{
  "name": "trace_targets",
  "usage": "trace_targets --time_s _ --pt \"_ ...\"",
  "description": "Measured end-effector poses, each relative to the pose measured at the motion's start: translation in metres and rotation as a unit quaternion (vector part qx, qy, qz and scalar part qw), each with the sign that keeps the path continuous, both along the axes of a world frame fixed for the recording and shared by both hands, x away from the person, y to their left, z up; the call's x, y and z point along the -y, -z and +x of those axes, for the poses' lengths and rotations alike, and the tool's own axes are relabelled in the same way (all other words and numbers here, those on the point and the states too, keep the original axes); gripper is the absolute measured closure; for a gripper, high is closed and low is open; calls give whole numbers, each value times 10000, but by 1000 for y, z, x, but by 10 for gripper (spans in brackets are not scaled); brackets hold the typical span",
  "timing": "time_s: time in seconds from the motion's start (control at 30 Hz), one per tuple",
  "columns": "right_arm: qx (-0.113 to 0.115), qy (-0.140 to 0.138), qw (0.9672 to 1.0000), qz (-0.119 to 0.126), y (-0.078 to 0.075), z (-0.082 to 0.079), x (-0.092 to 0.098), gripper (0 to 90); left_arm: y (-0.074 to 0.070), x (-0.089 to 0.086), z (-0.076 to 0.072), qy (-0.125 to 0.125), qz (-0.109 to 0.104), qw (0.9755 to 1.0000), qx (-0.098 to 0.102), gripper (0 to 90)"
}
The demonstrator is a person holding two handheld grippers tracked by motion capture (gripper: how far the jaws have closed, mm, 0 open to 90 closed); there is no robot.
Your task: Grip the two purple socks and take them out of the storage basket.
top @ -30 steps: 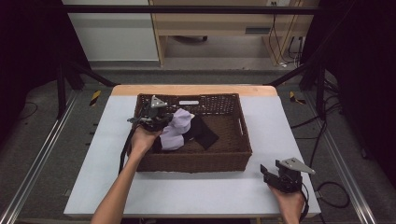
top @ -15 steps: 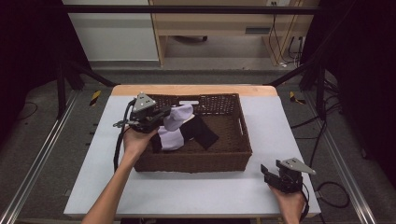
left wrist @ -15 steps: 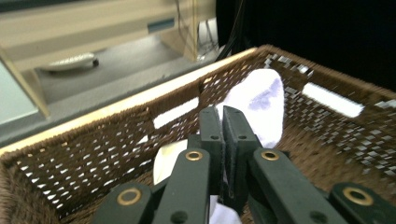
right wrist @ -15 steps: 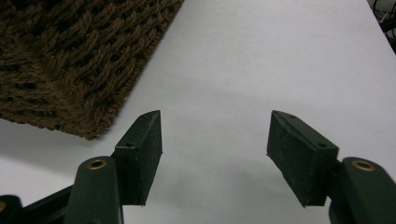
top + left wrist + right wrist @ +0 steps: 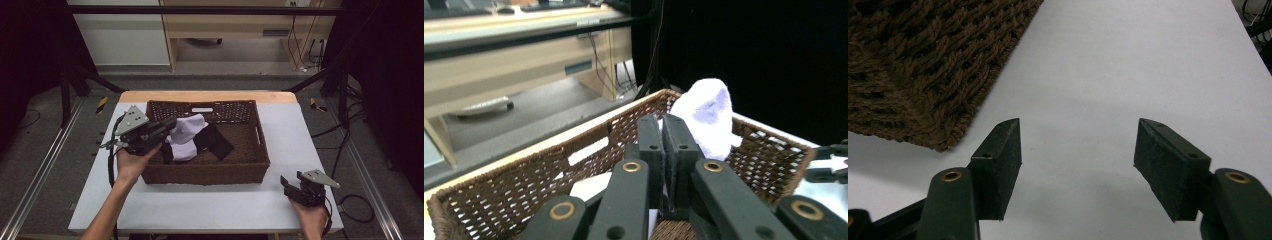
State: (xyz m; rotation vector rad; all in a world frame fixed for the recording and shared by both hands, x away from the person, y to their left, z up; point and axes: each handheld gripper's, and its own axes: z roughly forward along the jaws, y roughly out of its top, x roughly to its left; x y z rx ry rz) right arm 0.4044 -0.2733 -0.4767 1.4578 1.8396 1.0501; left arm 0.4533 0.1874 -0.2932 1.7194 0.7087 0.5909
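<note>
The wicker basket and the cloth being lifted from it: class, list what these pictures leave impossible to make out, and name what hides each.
- High view: the left hand-held gripper and pale cloth cover the basket floor beneath them.
- High view: what garment the black cloth is; partly under the pale one, too small.
- Left gripper view: where the shut jaws pinch the pale cloth; the jaws themselves hide it.
- Right gripper view: the basket is cut off by the top and left edges.

The high view is dim and soft, its sides sinking into black while the pale surface [image 5: 210, 205] catches even overhead light. The basket [image 5: 210, 172] casts a faint shadow forward. In the left gripper view the near jaws blur slightly; the white sock [image 5: 706, 117] glares against darkness.
</note>
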Motion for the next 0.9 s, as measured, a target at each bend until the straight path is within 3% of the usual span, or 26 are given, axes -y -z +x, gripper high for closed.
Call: trace_targets --time_s 0.17,0.47,0.77,0.9 --pt "9 15 10000 -26 0 0 0 356 -8 -4 -20 168 0 9996 215 867" --pt "17 41 10000 -29 0 0 0 355 -12 -11 -48 438 -76 9985 328 866" --pt "12 49 10000 -33 0 -1 0 355 -5 -16 -77 676 -123 9969 380 866" --pt "-2 46 10000 -29 0 -1 0 354 3 -17 -87 761 -52 9966 301 866"
